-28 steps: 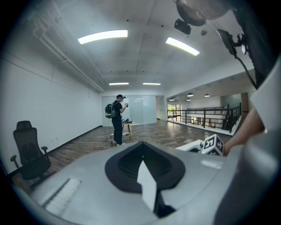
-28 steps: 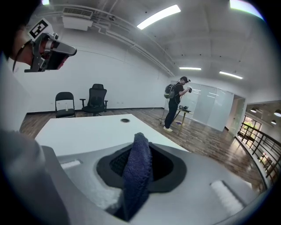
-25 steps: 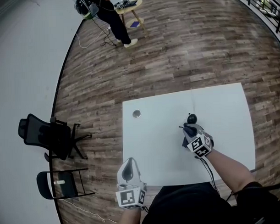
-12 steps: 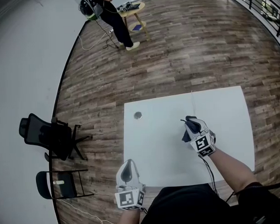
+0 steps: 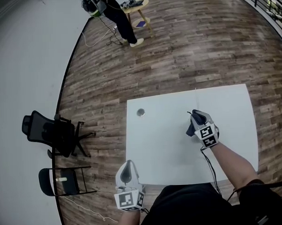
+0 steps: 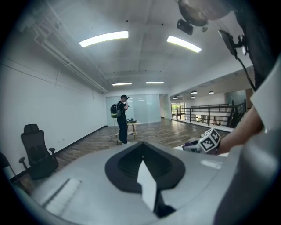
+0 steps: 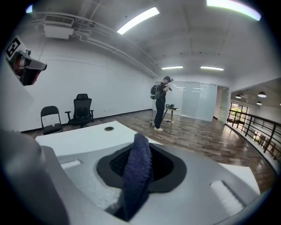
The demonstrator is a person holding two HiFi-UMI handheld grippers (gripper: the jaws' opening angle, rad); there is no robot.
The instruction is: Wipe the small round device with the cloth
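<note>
Head view: a white table (image 5: 165,150) stands on a wooden floor. The right gripper (image 5: 196,119) hovers over the table's right half. A dark cloth (image 5: 191,129) bunches at its jaws. The left gripper (image 5: 128,169) hangs off the table's near edge, its jaws tapering to a closed point. The small round device (image 5: 141,112), a grey disc, lies flat near the table's far left corner, well apart from both grippers.

Left gripper view: the left gripper (image 6: 147,184) shows its jaws drawn together, with only a thin pale edge at the seam.

Right gripper view: the right gripper (image 7: 139,184) has its jaws narrowed onto the cloth (image 7: 138,158). This is a dark blue, fuzzy fold standing upright between them. Beyond it, the small round device (image 7: 108,128) sits on the table (image 7: 83,138), near the table's far edge and apart from the cloth.
</note>
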